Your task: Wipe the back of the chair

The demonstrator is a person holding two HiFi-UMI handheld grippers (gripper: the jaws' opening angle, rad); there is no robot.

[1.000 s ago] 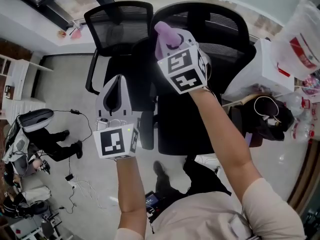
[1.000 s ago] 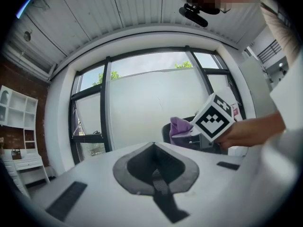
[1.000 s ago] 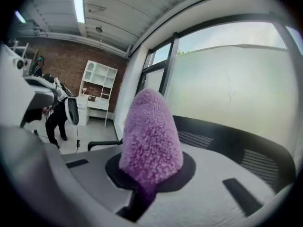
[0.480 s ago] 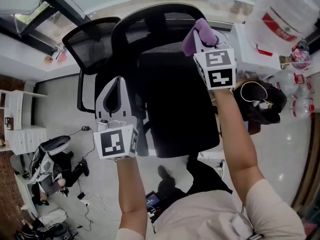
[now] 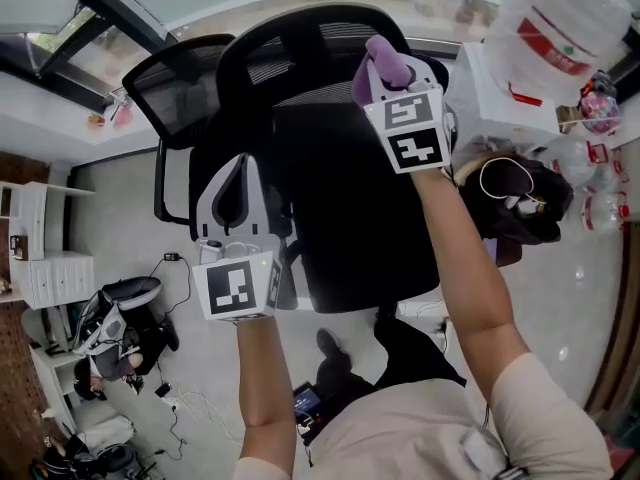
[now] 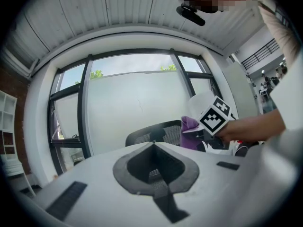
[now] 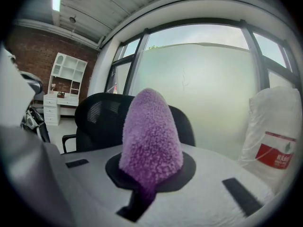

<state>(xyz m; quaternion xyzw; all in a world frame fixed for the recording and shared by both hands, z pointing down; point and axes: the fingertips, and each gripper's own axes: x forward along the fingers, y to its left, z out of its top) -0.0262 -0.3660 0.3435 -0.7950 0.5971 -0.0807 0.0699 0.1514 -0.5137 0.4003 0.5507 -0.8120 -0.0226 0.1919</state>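
Note:
A black office chair fills the middle of the head view, its mesh backrest (image 5: 320, 53) at the top and its seat (image 5: 350, 208) below. My right gripper (image 5: 385, 63) is shut on a purple fluffy cloth (image 5: 382, 66) at the upper right part of the backrest; whether the cloth touches the mesh I cannot tell. In the right gripper view the cloth (image 7: 150, 136) stands out between the jaws. My left gripper (image 5: 237, 173) hangs shut and empty left of the seat. From the left gripper view, the backrest (image 6: 154, 134) and the cloth (image 6: 190, 126) show ahead.
A second black mesh chair (image 5: 170, 88) stands behind at the left. A white bag with red print (image 5: 560, 23) sits on a white box (image 5: 495, 98) at the right, with a black bag (image 5: 525, 213) below it. Cables (image 5: 165, 398) lie on the floor.
My right gripper with the cloth has slid a little to the left along the top of the backrest. The left gripper has stayed put.

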